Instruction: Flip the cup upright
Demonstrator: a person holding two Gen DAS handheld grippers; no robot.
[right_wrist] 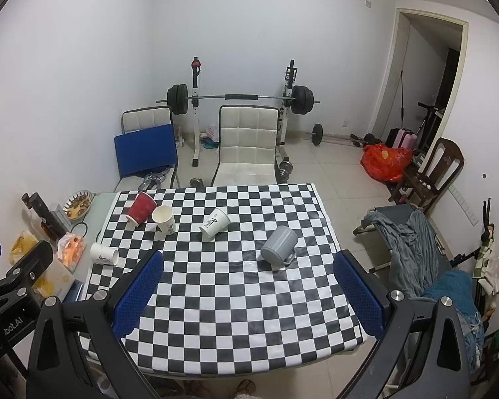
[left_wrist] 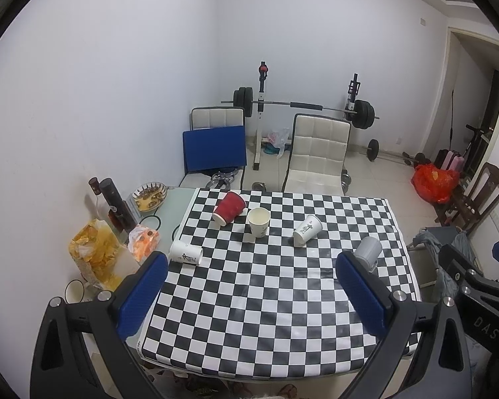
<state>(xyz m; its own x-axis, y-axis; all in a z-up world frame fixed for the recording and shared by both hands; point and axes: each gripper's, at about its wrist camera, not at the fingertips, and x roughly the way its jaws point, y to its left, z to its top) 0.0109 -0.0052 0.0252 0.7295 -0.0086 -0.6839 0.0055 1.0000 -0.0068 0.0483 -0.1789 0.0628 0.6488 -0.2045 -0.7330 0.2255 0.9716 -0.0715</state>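
- Left wrist view: the left gripper hangs over the near part of the bench, its two blue ribbed fingers wide apart with nothing between them.
- The bench carries a glossy black-and-white checkered cloth.
- Five cups are on the cloth. The red paper cup lies tilted on its side at the far left, its mouth toward the camera. Just beside it the cream paper cup stands upright, and its open inside shows.
- A white printed cup lies on its side in the middle. Another white cup lies on its side at the left edge of the cloth.
- The grey mug lies near the right edge, and the right finger hides part of it.
- At the far right a part of the right gripper shows, but it is cut off by the frame.
- Right wrist view: the right gripper is also spread open and empty above the checkered cloth.
- Here the grey mug is clear: ribbed, lying on its side, with its handle touching the cloth.
- The red paper cup is touching or almost touching the cream paper cup; I cannot tell which.
- The white printed cup and the other white cup both lie down.
- The print on the white cups is too small to read.
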